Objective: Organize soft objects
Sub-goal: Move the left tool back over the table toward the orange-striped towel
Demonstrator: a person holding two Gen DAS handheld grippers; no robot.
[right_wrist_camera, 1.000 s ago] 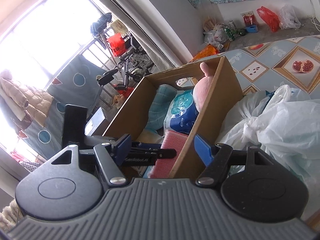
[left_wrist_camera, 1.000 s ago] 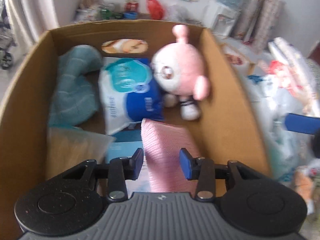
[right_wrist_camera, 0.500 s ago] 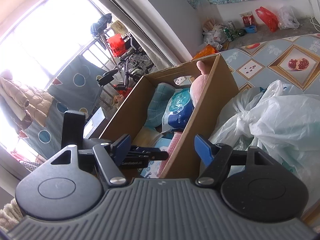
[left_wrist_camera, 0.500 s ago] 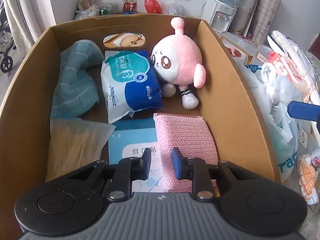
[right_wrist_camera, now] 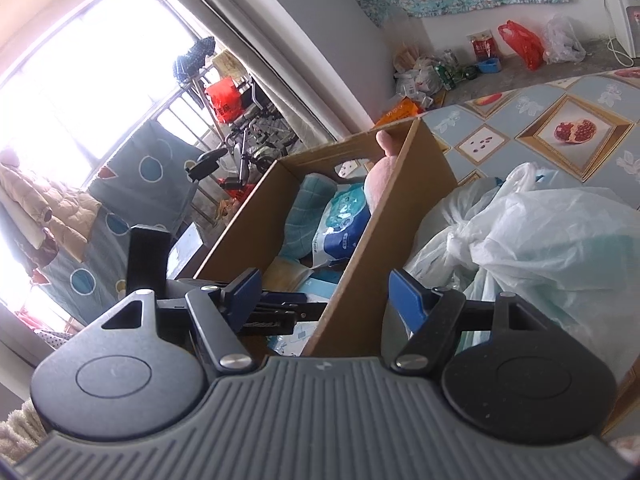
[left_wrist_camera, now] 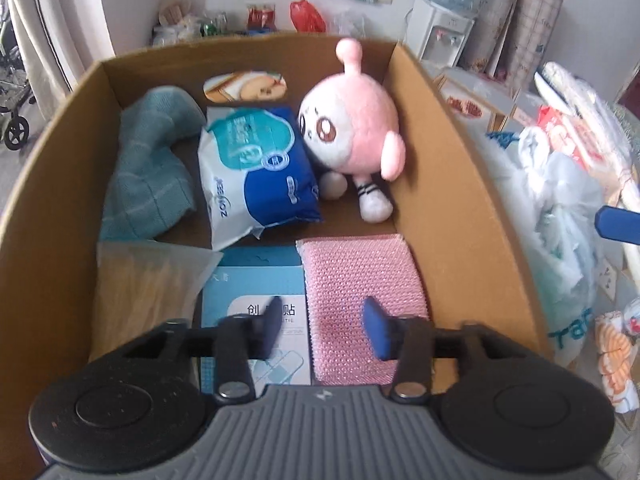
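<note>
A cardboard box (left_wrist_camera: 452,184) holds a pink plush toy (left_wrist_camera: 352,136), a blue and white tissue pack (left_wrist_camera: 256,172), a teal towel (left_wrist_camera: 148,172), a pink scrubbing cloth (left_wrist_camera: 360,280), a blue plaster box (left_wrist_camera: 260,280) and a tan packet (left_wrist_camera: 144,284). My left gripper (left_wrist_camera: 324,328) is open and empty above the pink cloth's near end. My right gripper (right_wrist_camera: 328,292) is open and empty, straddling the box's right wall (right_wrist_camera: 384,232).
White plastic bags (right_wrist_camera: 540,240) lie right of the box on a patterned cloth (right_wrist_camera: 580,128). More bags and packets (left_wrist_camera: 568,168) crowd the box's right side. A water dispenser (left_wrist_camera: 440,32) stands at the back wall.
My left gripper let go of the pink cloth, which now lies flat in the box. The jaws narrowed, then opened wide again as the gripper drew back. The right gripper barely moved.
</note>
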